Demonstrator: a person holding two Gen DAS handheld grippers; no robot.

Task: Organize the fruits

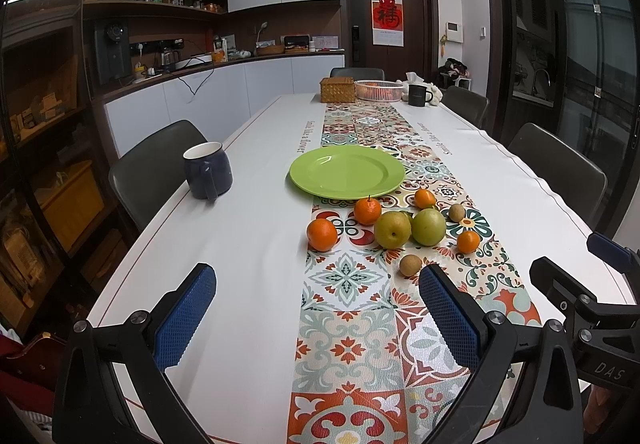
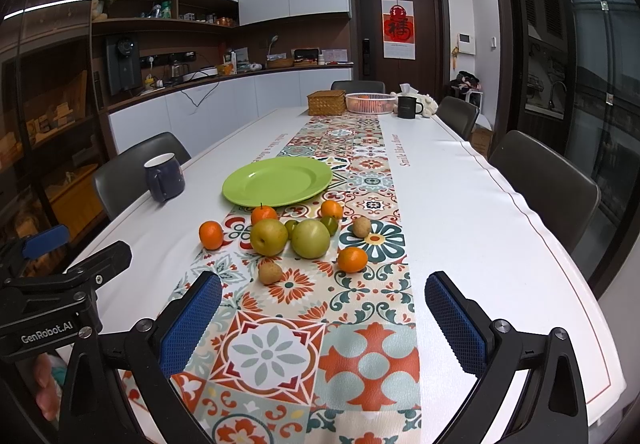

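Note:
An empty green plate (image 1: 347, 171) (image 2: 277, 180) lies on the patterned runner (image 1: 352, 324) (image 2: 304, 356) mid-table. Just in front of it is a loose cluster of fruit: several oranges (image 1: 322, 234) (image 2: 352, 259), a yellow-green pear (image 1: 392, 230) (image 2: 269, 237), a green apple (image 1: 429, 226) (image 2: 310, 238) and small brown kiwis (image 1: 410, 265) (image 2: 270, 272). My left gripper (image 1: 318, 318) hovers open short of the fruit, holding nothing. My right gripper (image 2: 323, 324) is open too, beside it, a little back from the nearest kiwi.
A dark blue mug (image 1: 207, 170) (image 2: 164, 177) stands left of the plate. At the far end sit a wicker box (image 1: 337, 89), a white basket (image 1: 378, 89) and a black mug (image 1: 418, 95). Chairs (image 1: 560, 167) line both sides.

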